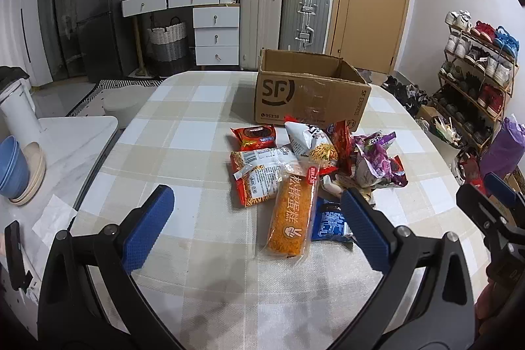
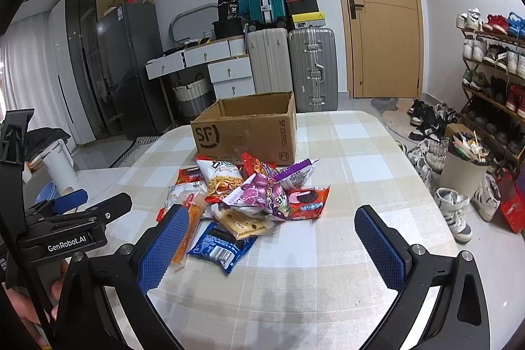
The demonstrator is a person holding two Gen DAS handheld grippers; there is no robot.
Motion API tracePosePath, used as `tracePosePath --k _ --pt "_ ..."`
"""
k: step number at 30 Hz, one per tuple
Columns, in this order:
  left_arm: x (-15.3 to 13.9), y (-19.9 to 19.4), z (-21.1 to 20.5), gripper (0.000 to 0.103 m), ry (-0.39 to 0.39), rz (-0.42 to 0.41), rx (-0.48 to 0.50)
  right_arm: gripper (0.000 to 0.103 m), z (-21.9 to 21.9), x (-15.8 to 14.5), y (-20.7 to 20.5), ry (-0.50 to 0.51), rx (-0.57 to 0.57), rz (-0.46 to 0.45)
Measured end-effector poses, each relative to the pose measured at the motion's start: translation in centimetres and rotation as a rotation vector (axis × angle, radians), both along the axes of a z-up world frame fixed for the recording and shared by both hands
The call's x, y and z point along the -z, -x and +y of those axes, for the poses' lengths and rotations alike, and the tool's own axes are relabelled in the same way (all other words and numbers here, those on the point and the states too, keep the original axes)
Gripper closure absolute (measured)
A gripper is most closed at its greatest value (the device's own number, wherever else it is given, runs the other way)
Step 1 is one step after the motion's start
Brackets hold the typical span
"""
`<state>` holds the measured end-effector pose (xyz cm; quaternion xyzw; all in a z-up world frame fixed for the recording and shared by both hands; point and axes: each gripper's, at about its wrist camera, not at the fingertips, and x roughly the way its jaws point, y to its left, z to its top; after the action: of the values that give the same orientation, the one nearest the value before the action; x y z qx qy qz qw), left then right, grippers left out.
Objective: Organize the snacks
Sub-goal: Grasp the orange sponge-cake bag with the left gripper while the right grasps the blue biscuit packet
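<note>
Left tongs (image 1: 256, 218) spread wide, empty, above the checked-cloth table (image 1: 183, 133). Pile of mixed foil snack packets (image 2: 249, 199) lay mid-table, just before the open brown cardboard box (image 2: 246, 127). Right tongs (image 2: 269, 238) likewise spread, empty.

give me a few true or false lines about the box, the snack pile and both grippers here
1. The cardboard box stands open on the table, behind the snack pile. True.
2. The left gripper is shut on the long orange cake pack. False: its jaws are wide open and the pack lies on the table.
3. The right gripper is open and holds nothing. True.
4. Several snacks already fill the box. False: none show in it, though the floor of the box is hidden.
5. A blue packet lies at the near edge of the pile. True.
</note>
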<state>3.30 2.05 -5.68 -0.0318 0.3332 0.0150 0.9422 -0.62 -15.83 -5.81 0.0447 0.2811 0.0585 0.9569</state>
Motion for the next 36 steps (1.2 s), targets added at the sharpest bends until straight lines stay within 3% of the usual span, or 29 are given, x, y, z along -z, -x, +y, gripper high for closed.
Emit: tracePosePath --k 6,19,21,22,25,26,29,32,36 --pt "1.1 -1.2 -0.7 0.001 -0.008 0.025 0.024 0.0 -0.1 1.7 -1.3 -0.018 -0.006 0.034" --pt "8.7 -7.6 -0.8 0.005 0.034 0.21 0.064 0.0 -0.7 7.1 -5.5 -0.103 -0.071 0.19" --pt "9.6 -8.5 -0.4 0.02 0.076 0.236 0.091 0.0 -0.3 7.8 -6.1 -0.102 -0.092 0.219" --pt "10.0 -8.8 -0.3 0.022 0.099 0.249 0.104 0.0 -0.1 8.3 -6.6 -0.102 -0.104 0.235" --pt "10.8 -9.5 -0.3 0.047 0.158 0.275 0.172 0.0 0.5 9.3 -7.6 -0.127 -0.126 0.278" --pt "11.1 -9.7 -0.5 0.062 0.164 0.28 0.2 0.0 0.7 9.7 -8.2 -0.146 -0.139 0.301" --pt "11.3 -9.9 -0.8 0.068 0.16 0.272 0.235 0.0 1.4 10.9 -9.5 -0.17 -0.156 0.359" --pt "11.6 -10.2 -0.2 0.069 0.204 0.274 0.259 0.0 2.2 11.6 -10.1 -0.188 -0.174 0.396" --pt "11.0 -9.5 0.8 0.069 0.227 0.254 0.266 0.0 3.9 11.9 -10.9 -0.18 -0.199 0.401"
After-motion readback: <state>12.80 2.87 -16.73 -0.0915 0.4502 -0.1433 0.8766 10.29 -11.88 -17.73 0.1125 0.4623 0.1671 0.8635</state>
